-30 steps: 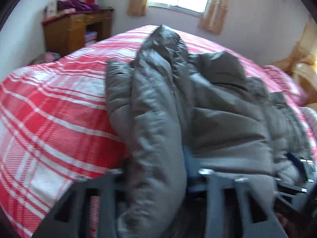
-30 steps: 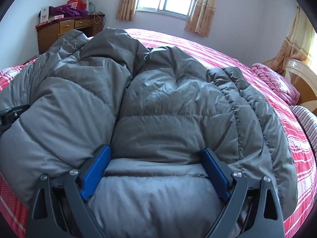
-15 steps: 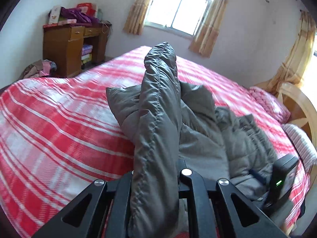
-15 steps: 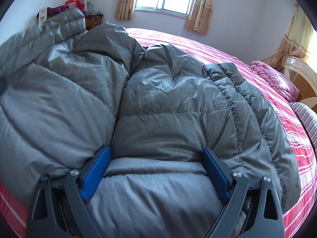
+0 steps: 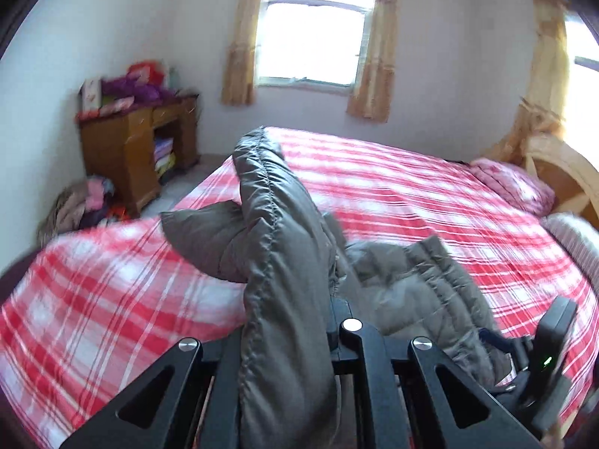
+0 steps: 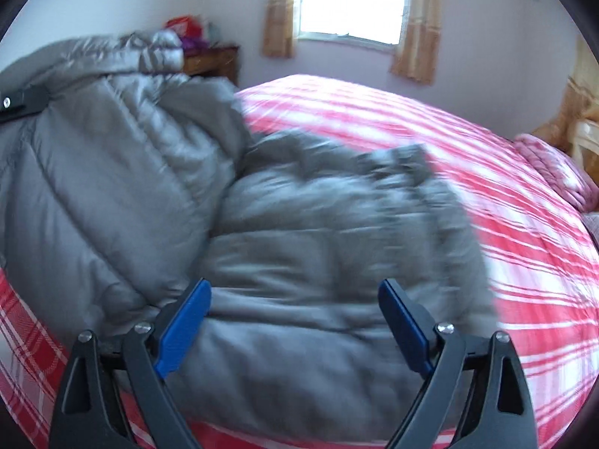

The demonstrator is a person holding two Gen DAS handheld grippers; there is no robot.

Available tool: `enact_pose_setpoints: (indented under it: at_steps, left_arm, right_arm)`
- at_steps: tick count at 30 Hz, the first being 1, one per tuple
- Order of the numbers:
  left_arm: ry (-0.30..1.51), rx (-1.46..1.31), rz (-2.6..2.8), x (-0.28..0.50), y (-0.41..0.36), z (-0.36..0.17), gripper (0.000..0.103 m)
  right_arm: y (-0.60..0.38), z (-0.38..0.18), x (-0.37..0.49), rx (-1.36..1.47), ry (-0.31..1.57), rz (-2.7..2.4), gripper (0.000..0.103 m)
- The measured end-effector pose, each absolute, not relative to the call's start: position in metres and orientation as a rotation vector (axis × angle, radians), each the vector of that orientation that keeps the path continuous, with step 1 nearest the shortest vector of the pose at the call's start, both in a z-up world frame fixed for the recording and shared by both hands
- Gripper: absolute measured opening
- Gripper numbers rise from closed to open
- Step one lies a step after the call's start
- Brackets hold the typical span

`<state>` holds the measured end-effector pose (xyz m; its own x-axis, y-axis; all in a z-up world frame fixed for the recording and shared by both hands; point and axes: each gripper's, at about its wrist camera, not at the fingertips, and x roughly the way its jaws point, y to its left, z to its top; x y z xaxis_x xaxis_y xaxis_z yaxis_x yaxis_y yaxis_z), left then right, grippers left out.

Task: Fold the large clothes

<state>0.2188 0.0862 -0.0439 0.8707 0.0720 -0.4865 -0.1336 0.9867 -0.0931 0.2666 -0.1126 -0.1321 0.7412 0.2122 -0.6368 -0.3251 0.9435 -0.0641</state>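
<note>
A grey puffer jacket [image 6: 299, 232] lies bunched on the red-and-white plaid bed [image 6: 486, 187]. My left gripper [image 5: 288, 340] is shut on a stitched edge of the jacket [image 5: 277, 247] and holds it lifted above the bed; the raised fabric stands up in front of the camera. It shows at the far left of the right wrist view [image 6: 22, 103]. My right gripper [image 6: 295, 299] is wide apart, its blue pads [image 6: 187, 325] on either side of a thick fold of the jacket near the bed's front edge. The right gripper also shows at the lower right of the left wrist view [image 5: 550, 340].
A wooden desk [image 5: 131, 149] with piled things stands at the far left wall, with clothes on the floor [image 5: 82, 202] beside it. A pink folded blanket [image 5: 513, 183] and a wooden headboard [image 5: 561, 176] are at the right. A curtained window [image 5: 310, 37] is ahead.
My left gripper has lifted the jacket edge higher and pulled it back, so more of the bed shows. The jacket bulk has shifted left in the right wrist view; the right gripper's jaws stay apart.
</note>
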Motion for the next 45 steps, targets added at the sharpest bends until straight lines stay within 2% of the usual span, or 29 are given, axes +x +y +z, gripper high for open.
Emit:
enact_pose_setpoints:
  at_steps: [7, 13, 17, 24, 27, 29, 31, 32, 37, 38, 41, 42, 45]
  left_arm:
    - [0.503, 0.105, -0.064, 0.265, -0.028, -0.038, 0.009]
    - [0.605, 0.258, -0.177, 0.305, -0.12, -0.104, 0.009]
    - [0.649, 0.317, -0.197, 0.316, -0.147, -0.141, 0.009]
    - [0.655, 0.329, -0.193, 0.315, -0.15, -0.137, 0.014]
    - [0.653, 0.348, -0.19, 0.312, -0.158, -0.135, 0.028]
    - [0.645, 0.377, -0.189, 0.306, -0.168, -0.134, 0.052]
    - [0.613, 0.39, -0.186, 0.296, -0.175, -0.127, 0.068]
    - [0.587, 0.395, -0.192, 0.289, -0.179, -0.121, 0.073]
    - [0.499, 0.366, -0.227, 0.254, -0.174, -0.076, 0.077]
    - [0.467, 0.348, -0.209, 0.247, -0.162, -0.063, 0.081]
    - [0.422, 0.279, -0.1, 0.246, -0.116, -0.041, 0.092]
    - [0.422, 0.255, -0.061, 0.25, -0.101, -0.037, 0.093]
    - [0.462, 0.188, 0.108, 0.277, -0.047, -0.035, 0.093]
  right_arm:
    - [-0.234, -0.127, 0.277, 0.01, 0.674, 0.107, 0.093]
    - [-0.324, -0.158, 0.285, 0.104, 0.74, -0.079, 0.093]
    - [-0.351, -0.173, 0.288, 0.113, 0.773, -0.119, 0.093]
    - [-0.354, -0.179, 0.288, 0.129, 0.791, -0.107, 0.096]
    - [-0.35, -0.181, 0.289, 0.102, 0.796, -0.115, 0.097]
    - [-0.35, -0.182, 0.288, 0.099, 0.796, -0.115, 0.097]
    - [-0.35, -0.184, 0.29, 0.094, 0.799, -0.115, 0.099]
    - [-0.349, -0.185, 0.29, 0.089, 0.801, -0.114, 0.1]
    - [-0.346, -0.187, 0.291, 0.072, 0.808, -0.118, 0.101]
    - [-0.348, -0.186, 0.29, 0.082, 0.807, -0.11, 0.1]
    - [-0.361, -0.174, 0.287, 0.151, 0.793, -0.1, 0.084]
    - [-0.363, -0.17, 0.288, 0.159, 0.795, -0.096, 0.075]
    - [-0.363, -0.149, 0.294, 0.188, 0.776, -0.072, 0.07]
